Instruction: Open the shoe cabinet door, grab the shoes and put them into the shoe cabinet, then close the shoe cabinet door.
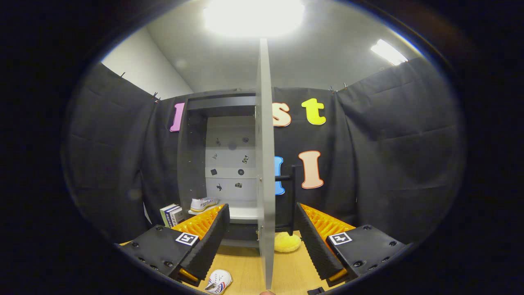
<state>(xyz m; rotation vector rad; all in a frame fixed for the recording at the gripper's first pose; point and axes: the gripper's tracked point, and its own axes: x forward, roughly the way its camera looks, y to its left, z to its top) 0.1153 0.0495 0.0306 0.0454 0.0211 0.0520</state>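
the gripper (262,246) is spread wide with the open cabinet door (265,164) edge-on between its fingers, untouched.

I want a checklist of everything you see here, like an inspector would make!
Surface: wooden floor, bare between the fingers.
Job's things: cabinet with its door swung open, edge-on between the fingers; one white shoe on the cabinet's shelf; another white shoe on the floor near the left finger.
Clutter: yellow slipper on the floor beyond the door; books standing beside the cabinet; black rack behind the door.
Fingers: gripper open, fingers either side of the door, not touching it.
Cables: nothing seen.
Surroundings: black cloth walls, bright ceiling lights.
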